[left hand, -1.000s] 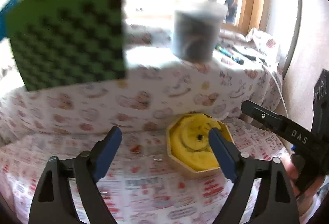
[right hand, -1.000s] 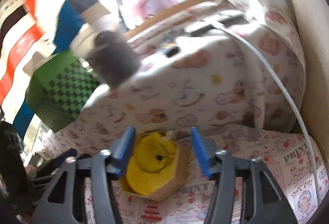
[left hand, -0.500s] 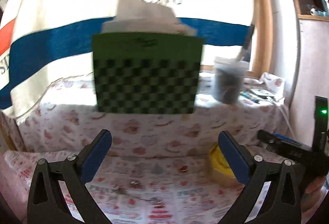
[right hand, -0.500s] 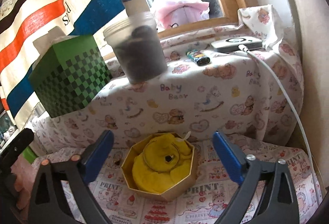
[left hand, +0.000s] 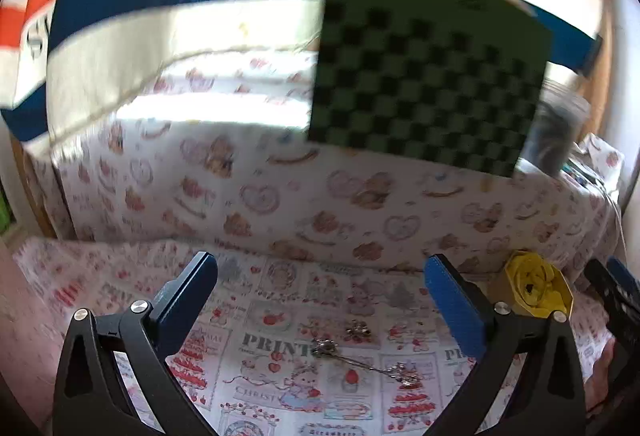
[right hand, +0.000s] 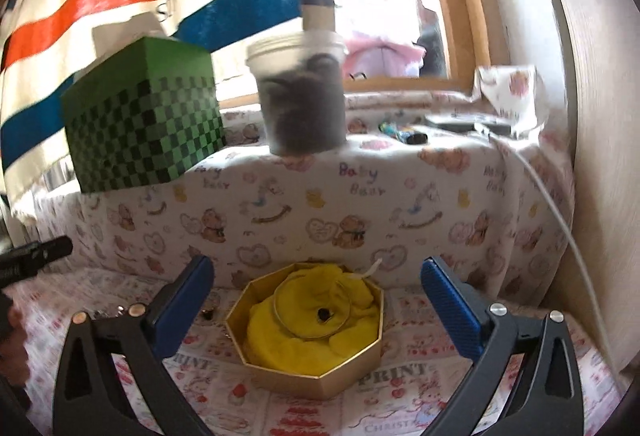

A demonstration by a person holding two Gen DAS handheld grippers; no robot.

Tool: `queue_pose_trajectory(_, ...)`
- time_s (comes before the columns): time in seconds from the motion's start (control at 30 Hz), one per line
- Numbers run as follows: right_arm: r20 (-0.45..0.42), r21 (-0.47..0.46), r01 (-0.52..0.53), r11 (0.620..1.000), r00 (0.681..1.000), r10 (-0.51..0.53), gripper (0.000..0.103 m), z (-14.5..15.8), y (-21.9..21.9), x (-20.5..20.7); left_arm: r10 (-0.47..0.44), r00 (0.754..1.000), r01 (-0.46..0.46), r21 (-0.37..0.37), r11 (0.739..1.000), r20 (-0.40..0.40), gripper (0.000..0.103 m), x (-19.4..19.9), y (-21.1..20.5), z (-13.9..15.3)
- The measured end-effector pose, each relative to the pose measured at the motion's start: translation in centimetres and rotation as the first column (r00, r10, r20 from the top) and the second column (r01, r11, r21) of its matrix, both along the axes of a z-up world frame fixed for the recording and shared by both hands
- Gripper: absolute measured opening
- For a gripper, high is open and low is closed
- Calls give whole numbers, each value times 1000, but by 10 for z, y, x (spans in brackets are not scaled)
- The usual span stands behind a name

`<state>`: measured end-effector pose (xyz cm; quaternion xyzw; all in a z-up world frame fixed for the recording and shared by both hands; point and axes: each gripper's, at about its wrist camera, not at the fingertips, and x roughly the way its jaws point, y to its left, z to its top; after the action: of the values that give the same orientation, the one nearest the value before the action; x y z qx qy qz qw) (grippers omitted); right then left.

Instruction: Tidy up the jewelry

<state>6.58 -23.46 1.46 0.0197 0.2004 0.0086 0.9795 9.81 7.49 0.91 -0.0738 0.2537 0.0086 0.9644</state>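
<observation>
An octagonal gold box lined with yellow cloth sits on the printed cloth; a thin bangle and a small dark piece lie on the lining. My right gripper stands open just in front of the box, nothing between its blue pads. In the left wrist view the same box is at the far right. My left gripper is open over the cloth, above a silver chain with ornate ends and a small silver earring.
A green checkered box and a lidded jar of dark contents stand on the raised ledge behind. A white cable hangs at the right. More small jewelry pieces lie left of the gold box. The other gripper enters at the left edge.
The left gripper has swung left, away from the gold box, so the chain and earring now lie before it. Both grippers' jaws have spread wider. The right view has levelled out.
</observation>
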Motion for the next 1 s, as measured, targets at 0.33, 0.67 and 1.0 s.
queue_pose_trajectory(0.33, -29, 2, -24, 1000, 999, 24, 103, -5, 4, 1, -15, 980, -12, -136, 991, -196, 99, 26, 23, -29)
queue_pose_trajectory(0.67, -69, 18, -3, 1000, 998, 4, 103, -8, -1, 8, -49, 912, 35, -42, 998, -406, 62, 36, -2, -51)
queue_pose_trajectory(1.0, -91, 24, 1, 1000, 996, 2, 103, -9, 0, 11, -89, 891, 76, -47, 996, -446, 23, 36, -23, -63)
